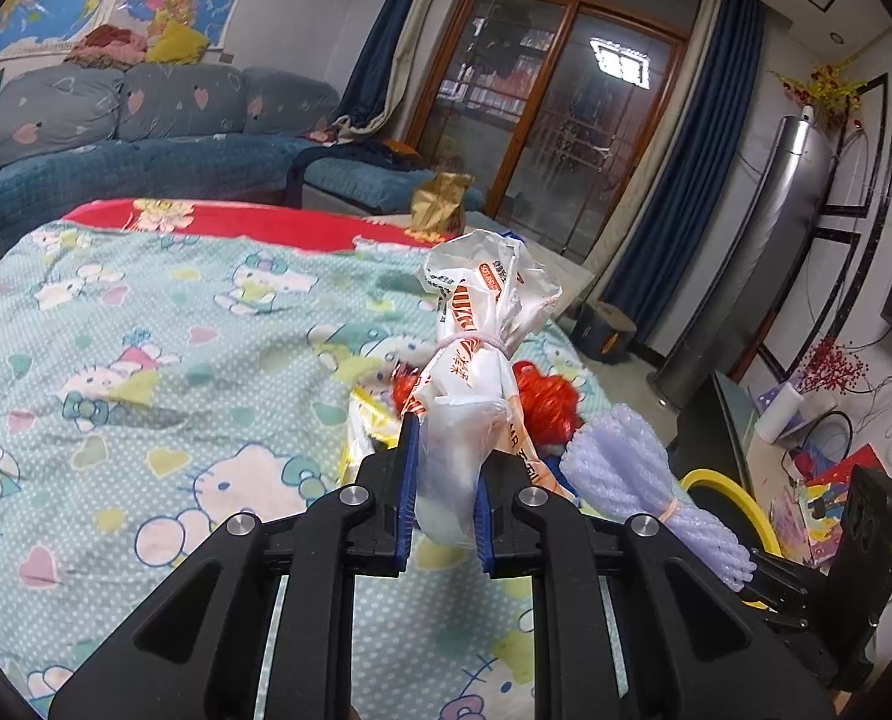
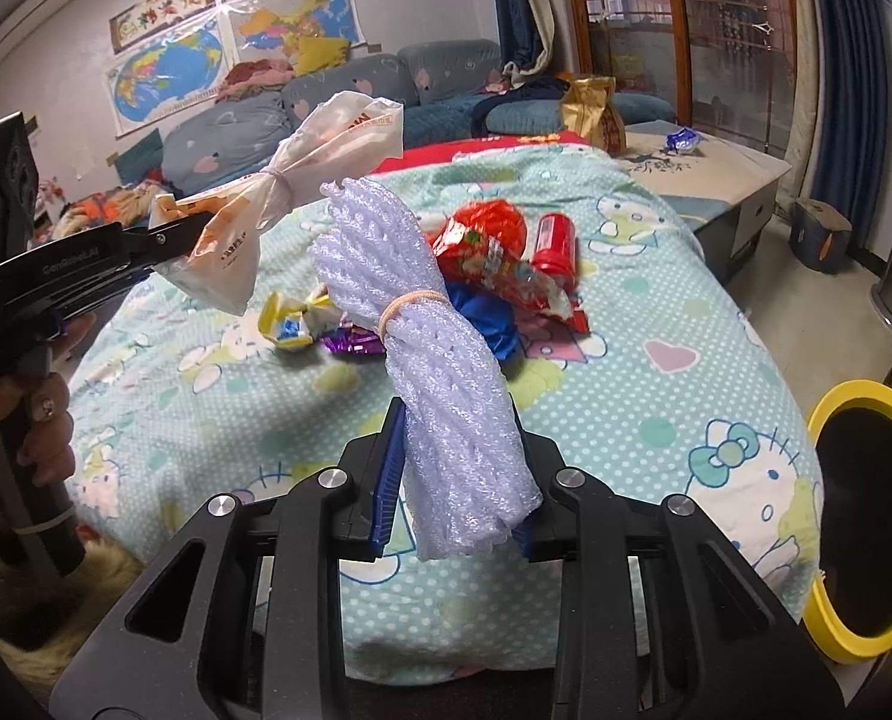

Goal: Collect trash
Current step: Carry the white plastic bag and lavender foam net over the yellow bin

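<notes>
Trash items are distributed between both grippers and the bed [image 2: 655, 312], which carries a Hello Kitty print cover.

Left gripper [image 1: 444, 474]: its jaws pinch a knotted white plastic bag [image 1: 475, 360] with orange lettering. The bag is tied at its waist with a band and stands upright above the blue pads. In the right wrist view the same bag [image 2: 302, 180] is held clear of the bed surface, and a hand [image 2: 38, 420] grips the tool handle at the left edge.

Right gripper [image 2: 457, 468]: its jaws pinch a bundle of white foam netting [image 2: 422, 330], bound near its middle by a tan rubber band [image 2: 413, 303]. The bundle leans up and to the left, above the bed.

Items lying on the bed beyond the foam netting:
- a red foil wrapper [image 2: 487, 252], crumpled
- a red can [image 2: 555, 243], just right of the wrapper
- a blue crumpled wrapper [image 2: 487, 318], partly hidden behind the netting
- a purple wrapper [image 2: 350, 341]
- a yellow-and-white wrapper [image 2: 290, 321]

A yellow-rimmed bin [image 2: 835, 630] with a dark interior stands beside the bed at the right edge of the right wrist view.
</notes>
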`<state>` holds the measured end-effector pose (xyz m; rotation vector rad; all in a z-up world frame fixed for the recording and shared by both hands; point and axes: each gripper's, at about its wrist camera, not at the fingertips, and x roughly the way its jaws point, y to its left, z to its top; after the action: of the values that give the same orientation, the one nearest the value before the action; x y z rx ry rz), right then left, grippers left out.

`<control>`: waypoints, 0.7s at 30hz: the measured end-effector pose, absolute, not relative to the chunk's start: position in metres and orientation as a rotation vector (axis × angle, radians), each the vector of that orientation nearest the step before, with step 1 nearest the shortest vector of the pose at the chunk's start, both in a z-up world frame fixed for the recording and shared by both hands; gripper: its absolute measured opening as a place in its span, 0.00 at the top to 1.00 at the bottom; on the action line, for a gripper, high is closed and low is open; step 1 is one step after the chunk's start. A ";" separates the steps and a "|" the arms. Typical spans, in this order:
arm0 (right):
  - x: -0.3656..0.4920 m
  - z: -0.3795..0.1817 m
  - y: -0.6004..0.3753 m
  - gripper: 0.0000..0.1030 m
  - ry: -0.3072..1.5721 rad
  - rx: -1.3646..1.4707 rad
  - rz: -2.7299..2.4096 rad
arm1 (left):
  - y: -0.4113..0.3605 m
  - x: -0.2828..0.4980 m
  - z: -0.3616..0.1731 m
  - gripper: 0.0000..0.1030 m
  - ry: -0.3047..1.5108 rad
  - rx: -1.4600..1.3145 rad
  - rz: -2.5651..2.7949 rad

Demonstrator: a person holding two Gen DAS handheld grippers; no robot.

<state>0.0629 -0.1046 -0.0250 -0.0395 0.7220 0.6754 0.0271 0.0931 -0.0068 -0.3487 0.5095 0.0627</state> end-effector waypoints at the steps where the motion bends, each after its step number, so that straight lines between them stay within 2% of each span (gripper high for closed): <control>1: 0.063 -0.022 -0.106 0.78 0.715 -0.036 0.671 | 0.092 0.027 -0.005 0.85 0.505 -0.345 0.059; 21: 0.075 0.003 -0.158 0.78 0.653 0.067 0.546 | 0.046 0.048 0.015 0.87 0.472 -0.281 -0.084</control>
<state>0.0755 -0.1585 0.0033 0.0673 0.6533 0.5462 0.0482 0.0464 0.0148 -0.2806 0.4723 -0.0841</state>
